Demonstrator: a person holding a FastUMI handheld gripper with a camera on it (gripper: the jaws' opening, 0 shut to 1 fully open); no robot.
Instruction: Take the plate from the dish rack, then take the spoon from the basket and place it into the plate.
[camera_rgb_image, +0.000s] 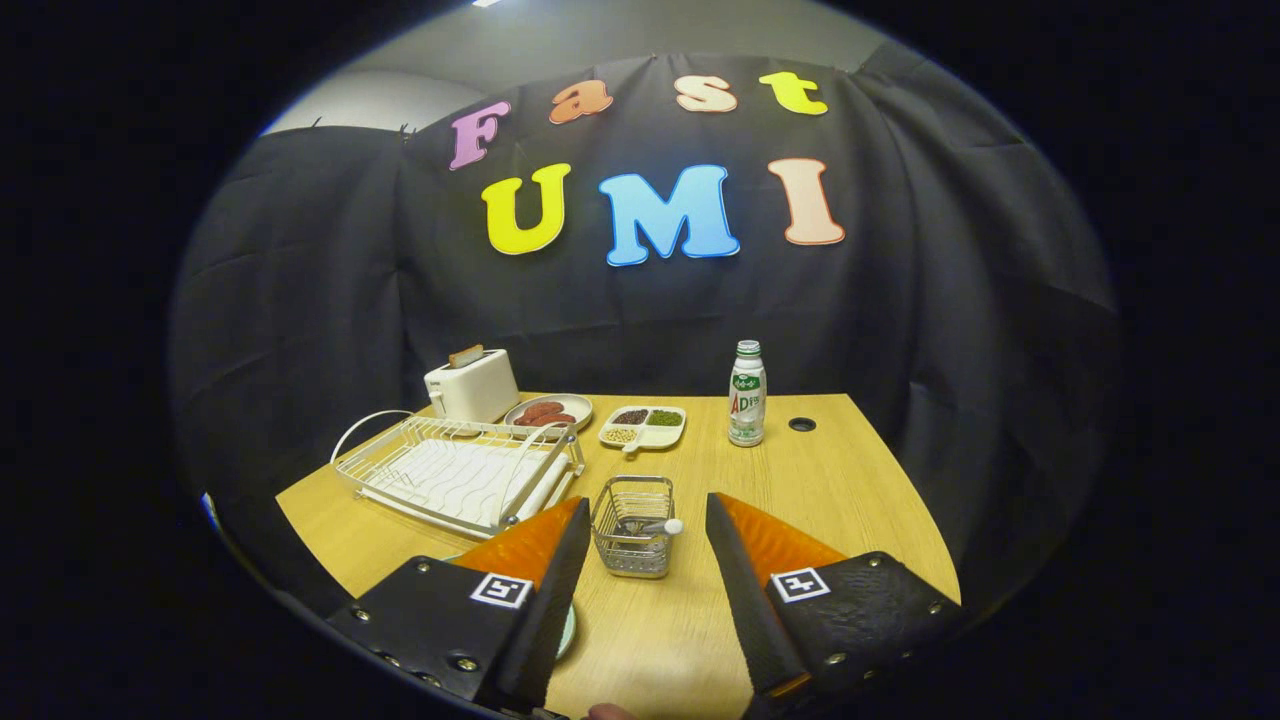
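Light wooden tabletop (690, 640) runs from the camera out to the black cloth wall of the booth. Nearest, the gripper (645, 525) hangs above the wood with its two orange-and-black fingers (535, 550) spread wide, pinching nothing. Under the left finger a pale green plate (568, 632) lies flat on the table, only a sliver of its rim showing past the finger's edge. Between the fingertips and just ahead of them stands a small wire basket (632, 527); the spoon (650, 526) lies inside it, its white handle end poking out toward the right finger. Left of the basket and a little farther off sits the white wire dish rack (455, 473) on its drain tray. Beyond the rack a white toaster (472, 385) holds a slice of bread, with a plate of sausages (547, 411) just beside it and a divided dish of beans (643, 425) next along. A white bottle with a green cap (747, 393) stands upright farther right, near a round hole (802, 424) in the table.
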